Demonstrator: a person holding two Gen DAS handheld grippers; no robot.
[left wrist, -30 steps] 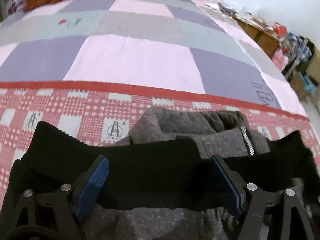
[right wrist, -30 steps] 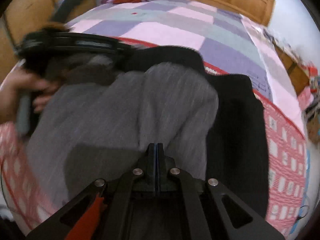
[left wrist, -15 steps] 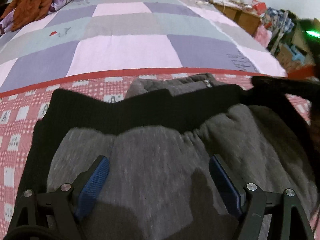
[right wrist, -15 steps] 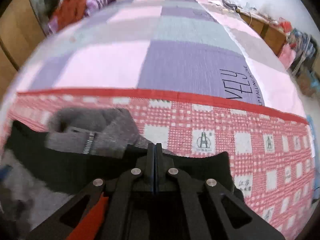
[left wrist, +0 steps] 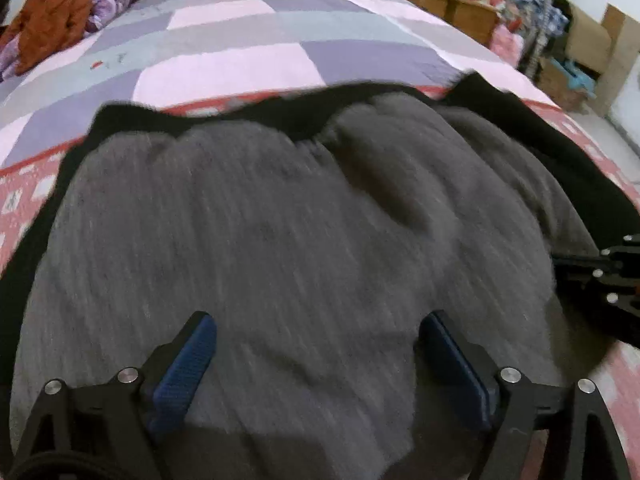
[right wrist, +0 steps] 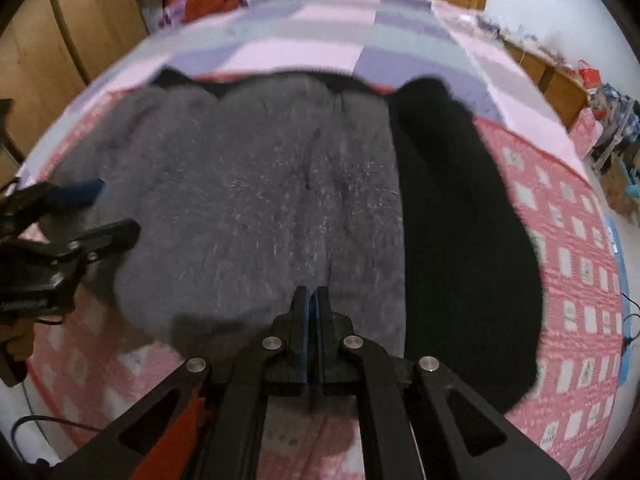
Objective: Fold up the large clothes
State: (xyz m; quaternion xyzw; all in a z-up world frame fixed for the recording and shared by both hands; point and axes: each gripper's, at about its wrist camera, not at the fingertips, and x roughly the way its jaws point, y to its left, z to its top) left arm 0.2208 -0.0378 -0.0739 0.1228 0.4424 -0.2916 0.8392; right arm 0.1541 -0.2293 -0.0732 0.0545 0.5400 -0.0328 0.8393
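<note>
A large grey fleece garment with black ribbed trim (left wrist: 300, 220) lies folded on the red checked blanket of the bed. My left gripper (left wrist: 316, 348) is open, its blue pads spread just above the grey cloth near its front edge. My right gripper (right wrist: 312, 300) is shut at the garment's (right wrist: 260, 200) front edge; the jaws meet where the grey cloth begins, and whether cloth is pinched cannot be told. The left gripper (right wrist: 80, 212) shows open at the garment's left side in the right wrist view. The right gripper's body shows at the right edge of the left wrist view.
The red checked blanket (right wrist: 568, 264) covers the near bed, a pink and purple quilt (left wrist: 240, 48) the far part. An orange and purple clothes pile (left wrist: 52, 12) lies by the wooden headboard. Cluttered shelves and boxes (left wrist: 560, 40) stand right of the bed. A wooden wardrobe (right wrist: 60, 60) stands left.
The grey side of the garment has been drawn toward me over the black hem and zipper, covering them. Both grippers pulled back to the near edge; the left stayed open.
</note>
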